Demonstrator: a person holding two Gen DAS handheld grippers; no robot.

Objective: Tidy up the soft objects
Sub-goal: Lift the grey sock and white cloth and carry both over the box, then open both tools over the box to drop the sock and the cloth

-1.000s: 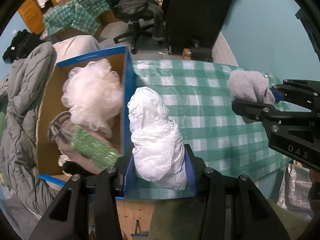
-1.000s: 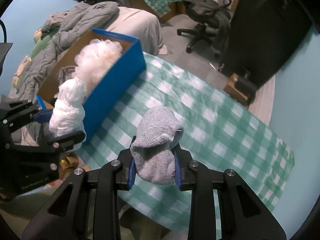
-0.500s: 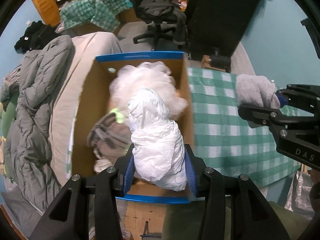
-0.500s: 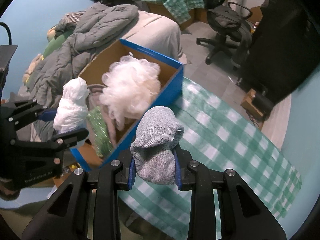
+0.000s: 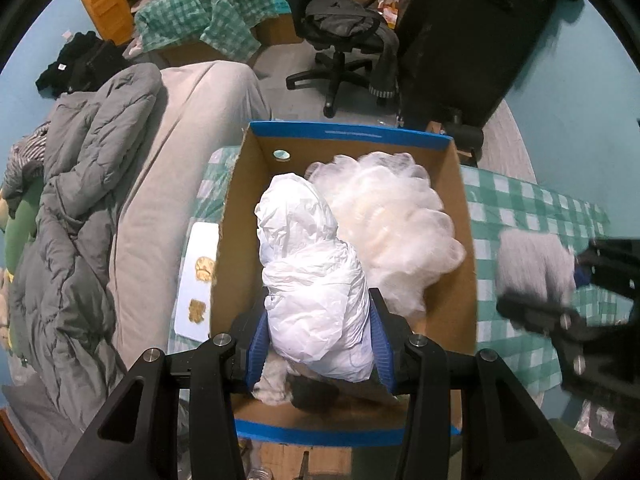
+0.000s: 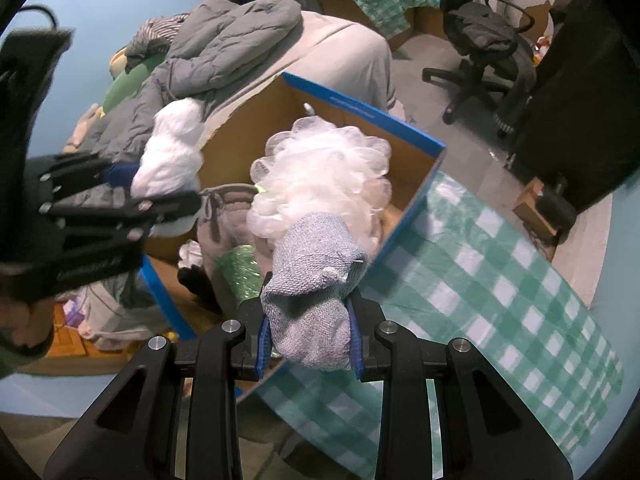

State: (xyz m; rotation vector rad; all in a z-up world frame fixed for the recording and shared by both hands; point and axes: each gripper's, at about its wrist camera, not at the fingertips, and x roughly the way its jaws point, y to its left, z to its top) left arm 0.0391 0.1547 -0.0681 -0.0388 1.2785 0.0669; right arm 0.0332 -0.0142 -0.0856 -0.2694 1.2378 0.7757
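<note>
My left gripper [image 5: 318, 344] is shut on a crumpled white plastic bag [image 5: 312, 280] and holds it above the open cardboard box [image 5: 348, 140] with blue edges. The bag also shows in the right wrist view [image 6: 170, 152]. My right gripper [image 6: 310, 340] is shut on a grey knitted cloth [image 6: 316, 280], held over the box's right wall [image 6: 416, 200]; the cloth shows blurred in the left wrist view [image 5: 532, 268]. In the box lie a white fluffy bath pouf [image 5: 392, 216], a green mesh sponge [image 6: 240, 268] and grey fabric [image 6: 224, 216].
The box stands at the left end of a table with a green checked cloth [image 6: 500, 280]. A bed with a grey quilted jacket [image 5: 80, 200] lies to the left. An office chair [image 5: 344, 44] and a black cabinet [image 5: 460, 40] stand behind.
Both grippers moved left from over the tablecloth toward the box. The white bag is now over the box's middle and the grey cloth is at its right wall.
</note>
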